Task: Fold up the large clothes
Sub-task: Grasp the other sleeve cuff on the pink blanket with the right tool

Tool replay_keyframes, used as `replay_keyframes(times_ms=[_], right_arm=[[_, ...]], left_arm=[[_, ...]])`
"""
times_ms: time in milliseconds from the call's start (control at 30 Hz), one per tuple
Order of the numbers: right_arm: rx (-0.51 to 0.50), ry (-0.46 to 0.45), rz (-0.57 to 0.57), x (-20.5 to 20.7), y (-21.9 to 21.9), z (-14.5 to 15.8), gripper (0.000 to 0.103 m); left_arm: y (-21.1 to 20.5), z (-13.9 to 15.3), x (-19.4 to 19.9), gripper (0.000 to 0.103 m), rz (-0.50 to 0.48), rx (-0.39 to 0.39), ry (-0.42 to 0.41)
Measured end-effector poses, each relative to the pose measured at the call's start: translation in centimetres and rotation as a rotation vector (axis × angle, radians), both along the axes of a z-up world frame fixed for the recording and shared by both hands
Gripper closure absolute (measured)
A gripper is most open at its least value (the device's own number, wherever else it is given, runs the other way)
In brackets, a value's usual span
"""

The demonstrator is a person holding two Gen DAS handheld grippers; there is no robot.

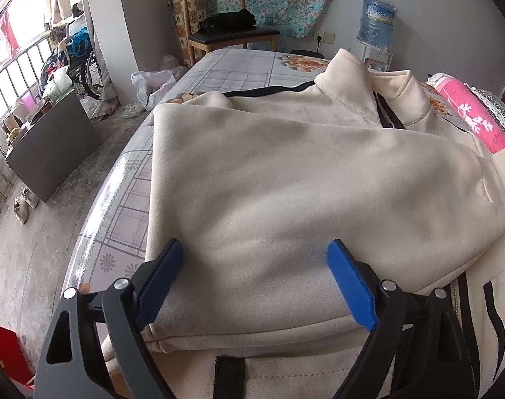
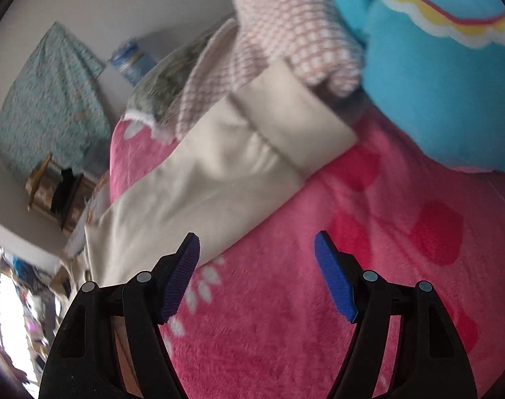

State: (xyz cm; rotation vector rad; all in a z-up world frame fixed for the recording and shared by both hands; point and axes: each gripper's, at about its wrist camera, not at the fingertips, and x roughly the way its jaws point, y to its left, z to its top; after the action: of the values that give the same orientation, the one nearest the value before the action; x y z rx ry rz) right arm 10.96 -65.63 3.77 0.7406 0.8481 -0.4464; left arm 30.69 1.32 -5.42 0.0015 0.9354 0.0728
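Two views, two pairs of jaws, both mine. Left to right, starting in the left wrist view: bare concrete floor [image 1: 36, 242] with open room, a grey cabinet [image 1: 53, 153] standing on it and a pair of shoes [image 1: 25, 204] beside the cabinet. Next the bed [image 1: 119, 219] edge, glossy plaid cover, running up the frame to a wooden chair [image 1: 219, 23] at the far end. The cream jacket [image 1: 285, 173] lies folded on the bed, its left edge just inside the bed edge, collar toward the far end, sleeve laid across the body. My left gripper [image 1: 254, 279] hovers over the jacket's near fold; jaws stand wide apart, cloth under and between them, pads not pressing it.

Right wrist view, blurred: the jacket's other sleeve [image 2: 219, 166] stretches out over a pink blanket [image 2: 319, 299], cuff toward a checked pink cloth [image 2: 285, 23] and a blue cushion [image 2: 435, 83]. My right gripper [image 2: 255, 276] is above open pink blanket, just right of the sleeve's edge; jaws apart, holding nothing. Whether the left pad [image 2: 181, 286] touches the sleeve I cannot tell.
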Motion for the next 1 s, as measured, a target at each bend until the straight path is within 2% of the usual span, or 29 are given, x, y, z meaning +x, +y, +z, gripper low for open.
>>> replay_keyframes(times_ms=[100,200,333,367,400,433,467,500,633,700,900,1000], right_arm=[[0.081,-0.03,-0.095,-0.5,-3.4,-1.3,0.041],[0.133,-0.054,-0.139,-0.1,-5.1,-2.2,0.047],[0.105,-0.055,-0.176,1.1,-5.8,-2.8,0.055],[0.088,-0.048,-0.186,1.3,-5.7,-2.9,0.066],[0.073,-0.038,-0.193,1.5,-5.8,-3.0,0.073],[0.056,-0.031,-0.199,1.6,-5.7,-2.9,0.086],[0.05,-0.037,-0.198,1.6,-5.6,-2.8,0.095],[0.043,-0.046,-0.195,1.4,-5.4,-2.4,0.096],[-0.048,-0.115,-0.159,1.4,-3.1,1.4,0.098],[-0.096,-0.172,-0.114,1.6,-1.5,4.6,0.098],[-0.201,-0.348,0.069,3.2,5.2,14.4,0.098],[-0.218,-0.422,0.167,4.4,9.5,17.8,0.098]], left_arm=[[-0.1,-0.1,0.0,0.013,-0.001,0.0,-0.002],[-0.1,-0.1,0.0,0.012,-0.001,0.0,-0.003],[-0.1,-0.1,0.0,0.012,-0.002,-0.001,-0.003],[-0.1,-0.1,0.0,0.012,-0.002,-0.001,-0.003],[-0.1,-0.1,0.0,0.012,-0.002,0.0,-0.003],[-0.1,-0.1,0.0,0.012,-0.001,0.0,-0.003],[-0.1,-0.1,0.0,0.012,-0.002,-0.001,-0.003],[-0.1,-0.1,0.0,0.012,-0.002,0.0,-0.002],[-0.1,-0.1,0.0,0.012,-0.002,-0.001,-0.003],[-0.1,-0.1,0.0,0.012,-0.001,-0.001,-0.003],[-0.1,-0.1,-0.1,0.012,-0.002,-0.001,-0.003],[-0.1,-0.1,-0.1,0.012,-0.001,-0.002,-0.004]])
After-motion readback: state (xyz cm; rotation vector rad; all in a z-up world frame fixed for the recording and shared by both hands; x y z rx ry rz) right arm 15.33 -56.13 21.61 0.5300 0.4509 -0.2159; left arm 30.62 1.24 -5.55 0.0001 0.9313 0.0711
